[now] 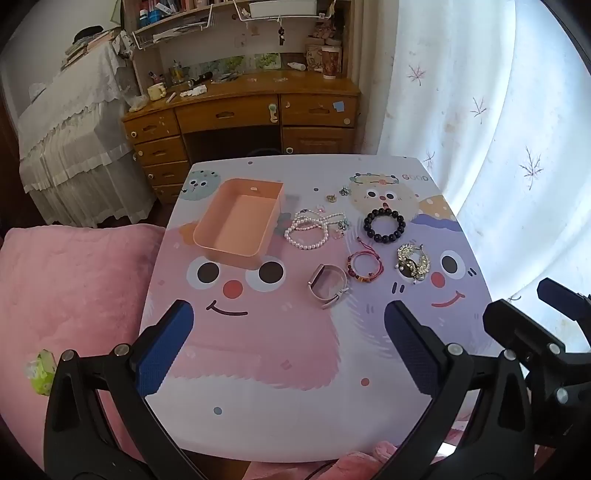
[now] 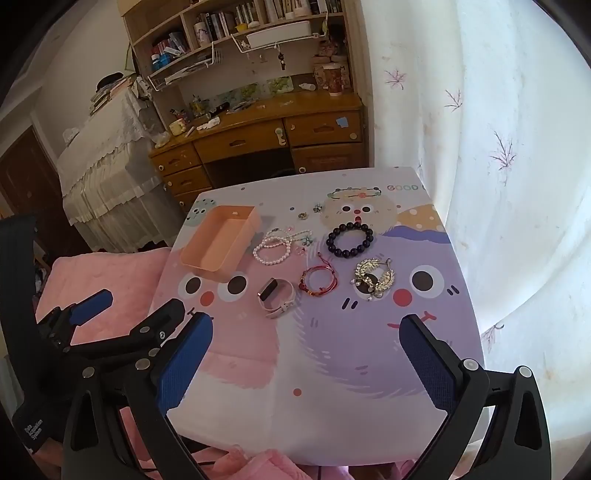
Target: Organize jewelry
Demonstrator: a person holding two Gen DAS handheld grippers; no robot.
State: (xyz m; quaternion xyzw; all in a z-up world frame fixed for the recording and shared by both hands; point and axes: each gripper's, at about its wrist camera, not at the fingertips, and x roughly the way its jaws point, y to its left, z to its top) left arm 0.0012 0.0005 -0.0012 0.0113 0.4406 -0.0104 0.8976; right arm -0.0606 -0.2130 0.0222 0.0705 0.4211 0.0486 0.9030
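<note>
- We see the left gripper [image 1: 288, 354] above the near half of the table [image 1: 258, 417], fingers spread wide with nothing between them; the right gripper [image 2: 306, 365] is likewise fully spread and empty.
- Both views show the jewelry on the far half of the table: an empty orange box [image 1: 236, 225] at left, a pearl bracelet [image 1: 306, 232] just beside it, then a black bead bracelet [image 1: 384, 225] farther right.
- Nearer to us lie a watch [image 1: 327, 286], a red cord bracelet [image 1: 364, 266] and a gold brooch [image 1: 413, 262], each apart from the others.
- The left wrist view alone shows a green packet [image 1: 40, 373] on the pink blanket [image 1: 74, 288].
- The right wrist view alone shows the upper bookshelf [image 2: 236, 22] and a dark sleeve [image 2: 22, 295] behind the left gripper.
- Each view catches the other gripper at its edge.
- Small charms [image 1: 338, 195] near the far edge are too small to identify.
</note>
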